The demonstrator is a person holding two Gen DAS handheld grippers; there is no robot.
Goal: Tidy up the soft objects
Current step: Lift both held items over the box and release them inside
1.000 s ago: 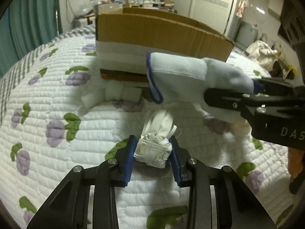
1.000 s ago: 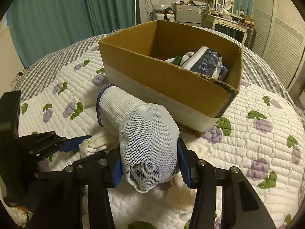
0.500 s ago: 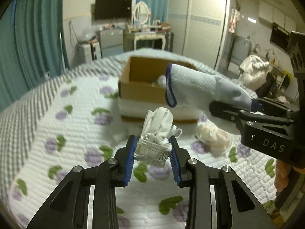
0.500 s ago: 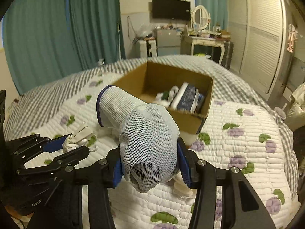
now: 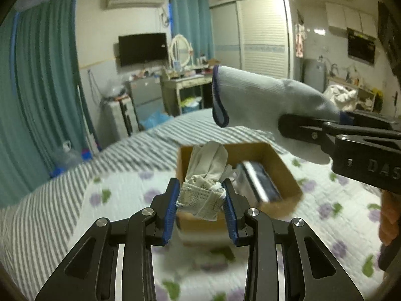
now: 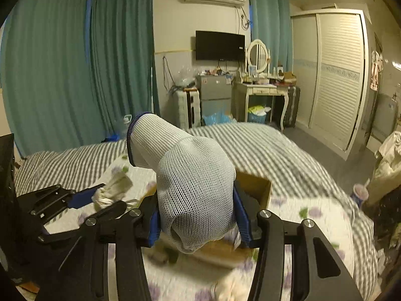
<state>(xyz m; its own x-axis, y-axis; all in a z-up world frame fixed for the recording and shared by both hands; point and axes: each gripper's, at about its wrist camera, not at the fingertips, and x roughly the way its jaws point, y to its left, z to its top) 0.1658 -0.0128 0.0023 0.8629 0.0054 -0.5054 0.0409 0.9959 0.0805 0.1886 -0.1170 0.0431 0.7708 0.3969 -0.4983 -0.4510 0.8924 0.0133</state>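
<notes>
My left gripper (image 5: 200, 198) is shut on a bundled white cloth glove (image 5: 204, 188) and holds it above the near side of an open cardboard box (image 5: 288, 175) on the bed. My right gripper (image 6: 196, 215) is shut on a grey-white knit glove with a blue cuff (image 6: 190, 175); this glove also shows in the left wrist view (image 5: 263, 100), high and right of the box. The left gripper and its white glove (image 6: 112, 188) show at the left of the right wrist view. The box (image 6: 255, 185) lies below, mostly hidden behind the grey glove.
The box holds a dark packet (image 5: 260, 180) and other soft items. The bed has a flowered quilt (image 5: 338, 200) and a striped blanket (image 5: 50, 200). A pale soft lump (image 6: 230, 286) lies on the quilt. Curtains, TV and dresser stand beyond.
Both grippers have risen well above the bed with their gloves. The box now sits lower and farther below them, its inside in view.
</notes>
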